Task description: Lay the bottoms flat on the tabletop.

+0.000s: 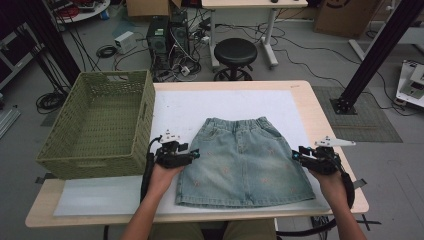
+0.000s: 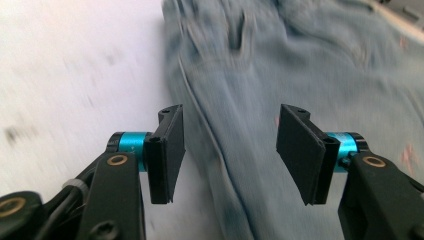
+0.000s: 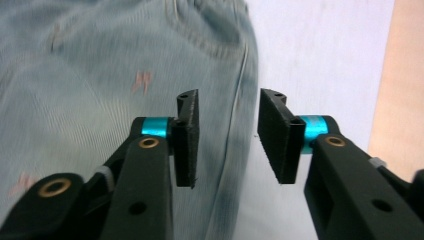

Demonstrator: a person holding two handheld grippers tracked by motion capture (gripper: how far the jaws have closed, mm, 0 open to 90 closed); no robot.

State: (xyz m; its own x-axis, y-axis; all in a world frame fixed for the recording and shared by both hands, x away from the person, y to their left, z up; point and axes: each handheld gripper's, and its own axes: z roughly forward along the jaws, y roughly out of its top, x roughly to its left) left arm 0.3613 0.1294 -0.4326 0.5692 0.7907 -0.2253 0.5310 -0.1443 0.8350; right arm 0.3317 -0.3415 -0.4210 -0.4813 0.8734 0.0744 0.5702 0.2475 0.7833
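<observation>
Where blur smears the denim skirt (image 2: 310, 55) (stitching unreadable), left hand-held gripper (image 2: 230, 150) released, right hand-held gripper (image 3: 227, 140) released, both astride side seams.

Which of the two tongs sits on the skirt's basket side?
The left tongs, at the denim skirt's edge nearest the green basket; the right tongs flank the opposite edge.

Left gripper (image 2: 230, 150), right gripper (image 3: 227, 137): black bodies, flat black pads, cyan collars, brass-ringed screws. Grey three-cornered top plates. Black cables trail to 6 o'clock. Forearms bare; olive trousers.
</observation>
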